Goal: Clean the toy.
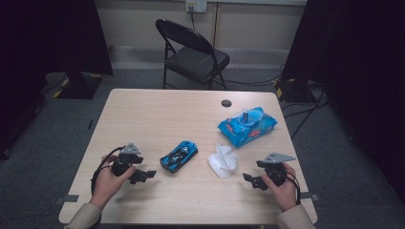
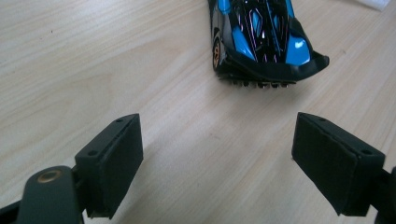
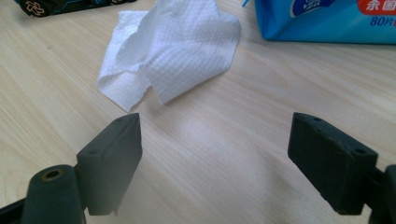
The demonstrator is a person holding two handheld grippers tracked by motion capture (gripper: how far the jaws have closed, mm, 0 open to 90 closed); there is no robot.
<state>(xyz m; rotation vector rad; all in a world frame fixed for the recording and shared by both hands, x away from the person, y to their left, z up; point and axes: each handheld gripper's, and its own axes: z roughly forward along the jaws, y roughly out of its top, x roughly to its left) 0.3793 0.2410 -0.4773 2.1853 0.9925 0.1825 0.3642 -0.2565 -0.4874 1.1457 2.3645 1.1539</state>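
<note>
A hard, light, rolling car and soft wipe lie mid-bench; the car's sides suit gripping. Both grippers' fingers are spread, empty.

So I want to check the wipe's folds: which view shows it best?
The right gripper view: the wipe is close, its creases and texture clear. The high view shows it small, between car and pack. The left gripper view catches a corner.

Your blue-and-black toy car sits on its wheels near the table's middle, angled diagonally, its finned black tail facing your left side; just right of it, apart, lies your crumpled white wipe, loosely folded, quilted texture, one corner flat on the wood.
</note>
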